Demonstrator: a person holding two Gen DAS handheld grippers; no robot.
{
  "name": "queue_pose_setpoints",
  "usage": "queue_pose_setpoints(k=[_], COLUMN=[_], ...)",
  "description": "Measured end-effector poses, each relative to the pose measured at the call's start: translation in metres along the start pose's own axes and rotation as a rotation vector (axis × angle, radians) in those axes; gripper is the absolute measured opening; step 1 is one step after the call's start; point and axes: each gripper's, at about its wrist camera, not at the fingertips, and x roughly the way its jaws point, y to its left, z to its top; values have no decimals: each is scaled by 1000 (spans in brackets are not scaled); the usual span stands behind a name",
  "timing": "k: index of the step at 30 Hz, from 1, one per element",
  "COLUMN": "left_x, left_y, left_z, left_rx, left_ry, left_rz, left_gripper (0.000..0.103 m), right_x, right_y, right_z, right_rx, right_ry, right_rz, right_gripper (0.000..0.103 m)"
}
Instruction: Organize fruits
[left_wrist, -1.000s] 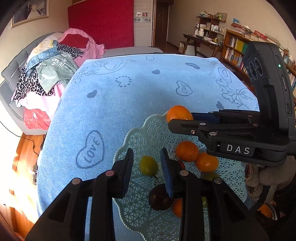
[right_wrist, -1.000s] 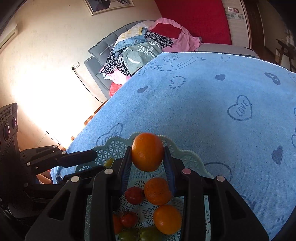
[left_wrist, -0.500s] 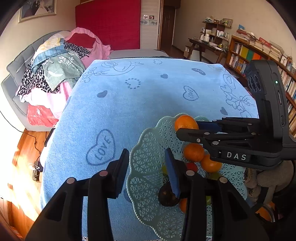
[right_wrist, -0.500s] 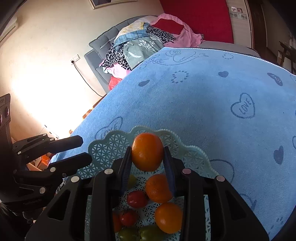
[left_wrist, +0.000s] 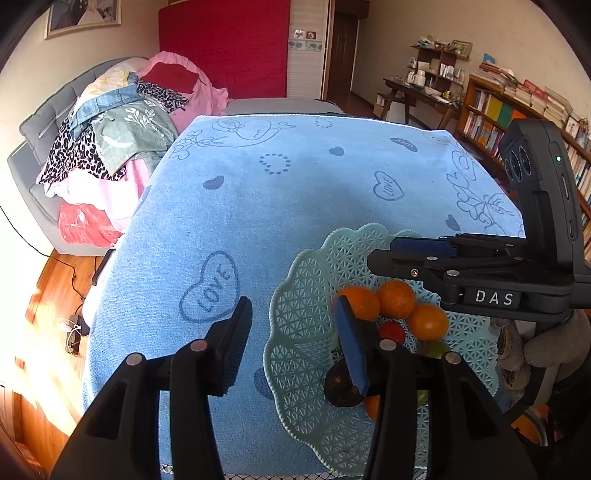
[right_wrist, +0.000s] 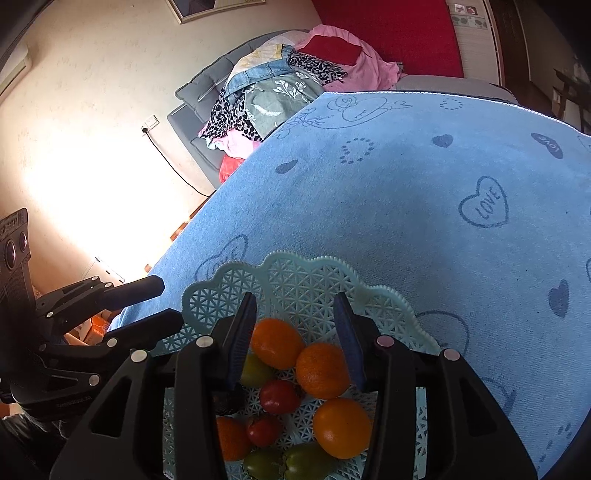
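Right gripper now spread wide, empty — orange it pinched half second ago lies in mint lattice basket, touching second orange. I read that as drop done. Left gripper also open, nothing between fingers; it has slid off toward basket's left rim, over blue towel. Basket holds oranges, red and green fruits. No loose fruit visible on towel — task looks near finished.

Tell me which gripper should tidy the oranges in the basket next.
Right. The right gripper hangs open directly over the oranges in the basket. The left gripper is open too, but straddles the basket's rim, mostly over the towel.
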Motion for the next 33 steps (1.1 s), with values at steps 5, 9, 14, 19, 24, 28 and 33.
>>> queue_pose_setpoints(k=[5,9,14,19,24,28,33], left_x=[-3,-7,-13,-20,-30,-40,-52], left_y=[-1,-5,-10,-23,-38,-48,-61], left_z=[-3,-6,-10,-17,-24,-30,-38], left_rx=[4,21,17,43,66,64,75], left_ry=[-20,-46,-77,-111,-138,-174,-214], left_rz=[43,115,166,233,269,305,350], left_gripper=[60,70,83,89,89,89,90], right_x=[-5,-15,-27,-42,-62,-81,-102], right_y=[2,-1,-6,-6,-2,3,11], right_z=[-3,-6,-13,-25,-38,-49,-64], right_rx=[0,16,37,52,48,28,5], right_ry=[-12,-42,-67,-91,-130,-180,-228], right_rz=[-3,-23,-43,-57,-76,-113,-143], right_gripper=[45,68,80,90,96,99,100])
